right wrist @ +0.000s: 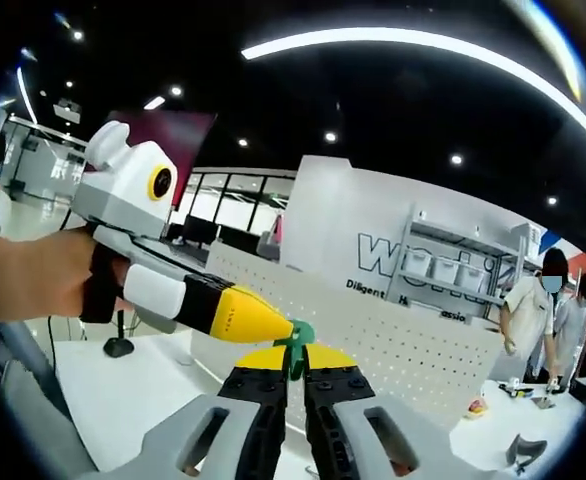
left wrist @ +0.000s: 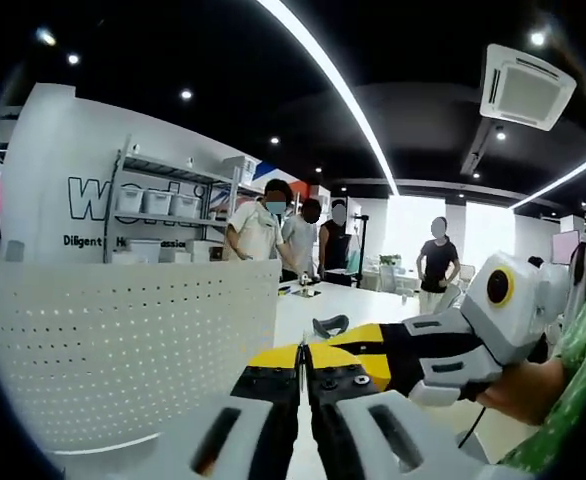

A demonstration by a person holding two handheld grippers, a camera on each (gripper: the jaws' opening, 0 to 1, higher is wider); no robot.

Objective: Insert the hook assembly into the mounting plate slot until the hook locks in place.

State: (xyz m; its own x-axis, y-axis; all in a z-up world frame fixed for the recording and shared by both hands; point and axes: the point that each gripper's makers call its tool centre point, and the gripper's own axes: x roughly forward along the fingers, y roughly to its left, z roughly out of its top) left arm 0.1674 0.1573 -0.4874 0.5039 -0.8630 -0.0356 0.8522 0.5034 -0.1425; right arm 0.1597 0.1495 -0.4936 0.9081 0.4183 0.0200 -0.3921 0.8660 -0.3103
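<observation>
Right gripper view: right tool (right wrist: 295, 372) pinches green hook (right wrist: 298, 340); left tool (left wrist: 304, 372) closed, apparently empty. Loose pinch risks misalignment at perforated plate (right wrist: 393, 345).

Two tongs: left tongs (left wrist: 303, 372), right tongs (right wrist: 293, 375). One green hook (right wrist: 297, 338) at right tongs' tips. One white perforated panel (left wrist: 123, 340). One white desk (left wrist: 343, 303). One dark clip-like item (left wrist: 330, 326) on desk. Four people standing behind desk in left gripper view. One metal shelf rack (left wrist: 163, 205) with three white bins on upper shelf. One ceiling air-conditioner unit (left wrist: 526, 87). One hand (right wrist: 33, 275) holding left tongs.
</observation>
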